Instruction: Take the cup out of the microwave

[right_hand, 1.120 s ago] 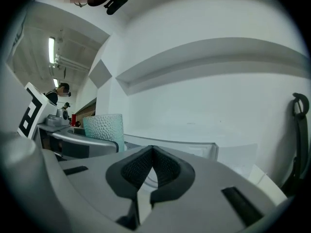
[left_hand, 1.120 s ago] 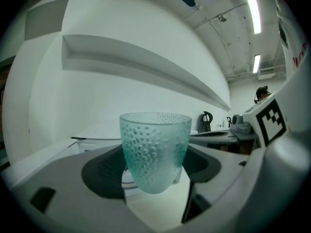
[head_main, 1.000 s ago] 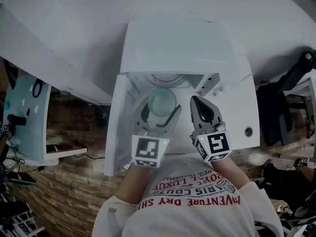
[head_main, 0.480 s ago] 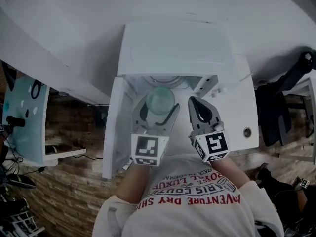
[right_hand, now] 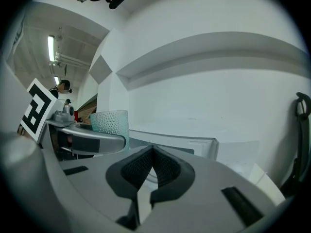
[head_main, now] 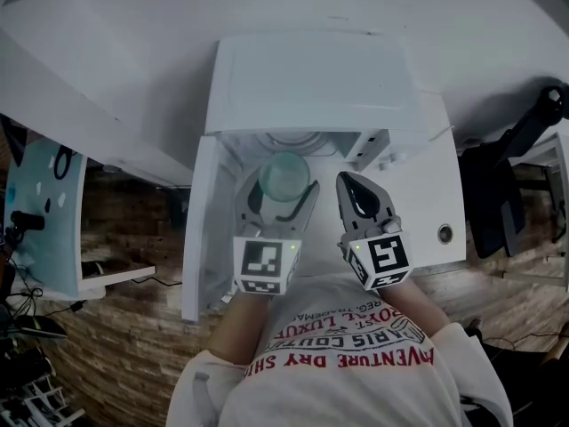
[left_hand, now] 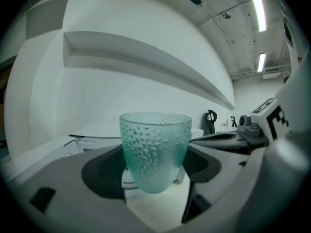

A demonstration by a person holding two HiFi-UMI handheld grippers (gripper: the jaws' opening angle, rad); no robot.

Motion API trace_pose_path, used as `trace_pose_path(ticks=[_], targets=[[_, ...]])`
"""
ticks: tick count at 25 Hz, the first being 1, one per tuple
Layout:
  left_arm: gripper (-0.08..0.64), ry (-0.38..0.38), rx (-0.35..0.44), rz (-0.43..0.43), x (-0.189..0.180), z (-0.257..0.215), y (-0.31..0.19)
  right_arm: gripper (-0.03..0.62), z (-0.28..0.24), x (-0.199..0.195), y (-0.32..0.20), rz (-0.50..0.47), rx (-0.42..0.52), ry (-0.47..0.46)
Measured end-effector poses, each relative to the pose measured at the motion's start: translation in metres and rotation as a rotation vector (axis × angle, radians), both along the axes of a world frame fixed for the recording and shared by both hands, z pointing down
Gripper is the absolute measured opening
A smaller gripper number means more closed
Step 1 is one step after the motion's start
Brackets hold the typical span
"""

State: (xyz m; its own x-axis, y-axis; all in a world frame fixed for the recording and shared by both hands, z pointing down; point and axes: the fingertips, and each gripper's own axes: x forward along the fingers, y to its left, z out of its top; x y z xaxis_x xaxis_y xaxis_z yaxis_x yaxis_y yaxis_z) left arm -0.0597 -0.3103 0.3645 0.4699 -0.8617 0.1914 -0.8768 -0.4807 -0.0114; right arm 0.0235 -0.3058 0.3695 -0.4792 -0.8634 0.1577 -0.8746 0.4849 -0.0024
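A dimpled teal glass cup (head_main: 284,176) stands upright between the jaws of my left gripper (head_main: 281,190), just in front of the open white microwave (head_main: 311,87). In the left gripper view the cup (left_hand: 154,149) fills the middle, and the dark pads (left_hand: 104,171) press on both its sides. My right gripper (head_main: 349,181) hangs beside it on the right, jaws together and empty. The right gripper view shows its closed pads (right_hand: 153,154), with the cup (right_hand: 110,120) and the left gripper's jaw off to the left.
The microwave door (head_main: 197,229) is swung open on the left. The microwave sits on a white counter (head_main: 436,194) with a round grommet (head_main: 444,233). A black chair (head_main: 502,194) is at the right. A pale blue panel (head_main: 44,212) stands at the far left.
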Motion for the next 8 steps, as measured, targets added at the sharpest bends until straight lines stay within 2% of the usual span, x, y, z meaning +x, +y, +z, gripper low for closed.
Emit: trace_pose_path(ticks=[8], targets=[[0.360, -0.003, -0.007, -0.008, -0.0049, 0.0024, -0.0034, 0.011, 0.0024, -0.0037, -0.0020, -0.006, -0.007, 0.008]])
